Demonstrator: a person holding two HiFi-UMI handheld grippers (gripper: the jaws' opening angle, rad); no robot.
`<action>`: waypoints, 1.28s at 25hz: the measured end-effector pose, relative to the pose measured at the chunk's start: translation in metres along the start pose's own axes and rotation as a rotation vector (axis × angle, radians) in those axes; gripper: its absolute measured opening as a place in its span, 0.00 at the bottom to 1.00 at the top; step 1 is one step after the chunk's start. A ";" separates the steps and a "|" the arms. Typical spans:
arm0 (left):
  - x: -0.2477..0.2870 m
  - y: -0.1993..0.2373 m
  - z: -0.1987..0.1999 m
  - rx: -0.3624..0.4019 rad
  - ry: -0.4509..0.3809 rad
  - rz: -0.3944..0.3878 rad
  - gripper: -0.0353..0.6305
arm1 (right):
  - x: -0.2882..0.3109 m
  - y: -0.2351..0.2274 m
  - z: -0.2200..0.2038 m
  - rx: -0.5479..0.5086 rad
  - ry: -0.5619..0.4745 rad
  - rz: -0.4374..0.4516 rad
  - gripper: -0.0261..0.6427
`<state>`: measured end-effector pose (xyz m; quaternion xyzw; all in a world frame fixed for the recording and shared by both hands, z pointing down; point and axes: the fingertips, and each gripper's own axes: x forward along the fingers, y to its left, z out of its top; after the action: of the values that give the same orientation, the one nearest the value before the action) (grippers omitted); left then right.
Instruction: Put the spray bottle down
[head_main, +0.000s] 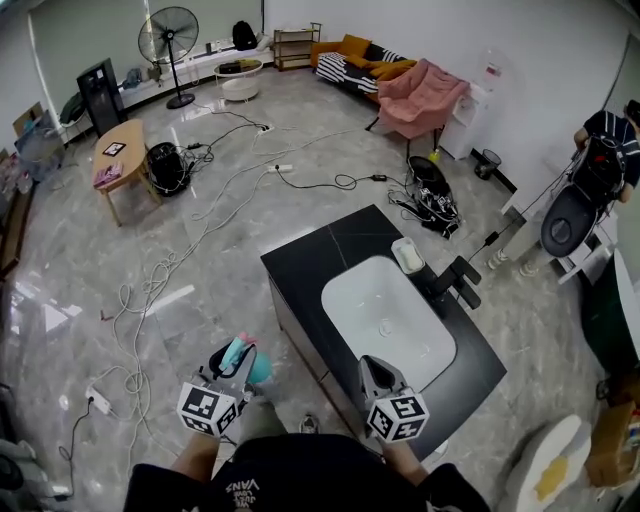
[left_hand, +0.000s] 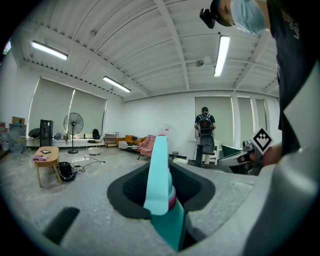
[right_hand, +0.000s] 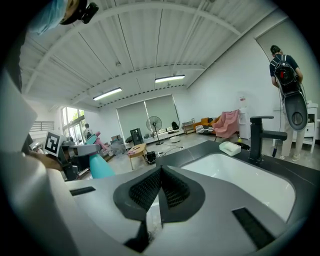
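Observation:
My left gripper (head_main: 232, 362) is shut on a teal spray bottle (head_main: 259, 369) with a pink trigger part, and holds it over the floor just left of the black counter (head_main: 330, 245). In the left gripper view the bottle (left_hand: 159, 186) stands between the jaws with its teal head upward. My right gripper (head_main: 373, 370) is shut with nothing in it, above the counter's near edge by the white basin (head_main: 385, 320). From the right gripper view the bottle (right_hand: 98, 167) shows at the left, and the basin (right_hand: 245, 180) lies ahead.
A black faucet (right_hand: 258, 138) and a white soap dish (right_hand: 230, 147) stand at the basin's far side. Cables (head_main: 150, 290) trail over the grey floor. A person (head_main: 605, 150) stands at the far right. A wooden table (head_main: 118, 150), fan (head_main: 170, 40) and sofa (head_main: 365, 62) are farther off.

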<state>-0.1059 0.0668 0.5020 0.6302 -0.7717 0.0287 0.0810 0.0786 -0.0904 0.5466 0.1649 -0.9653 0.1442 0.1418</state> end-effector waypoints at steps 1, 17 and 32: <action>0.005 0.009 0.000 -0.002 0.002 -0.003 0.24 | 0.008 0.001 0.003 -0.003 0.001 -0.005 0.04; 0.097 0.150 0.034 0.062 0.021 -0.277 0.24 | 0.126 0.038 0.051 0.088 -0.086 -0.267 0.04; 0.147 0.201 0.047 0.113 0.013 -0.486 0.24 | 0.134 0.058 0.050 0.155 -0.133 -0.516 0.04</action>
<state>-0.3347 -0.0417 0.4913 0.8005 -0.5942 0.0556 0.0549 -0.0749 -0.0910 0.5299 0.4247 -0.8848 0.1657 0.0969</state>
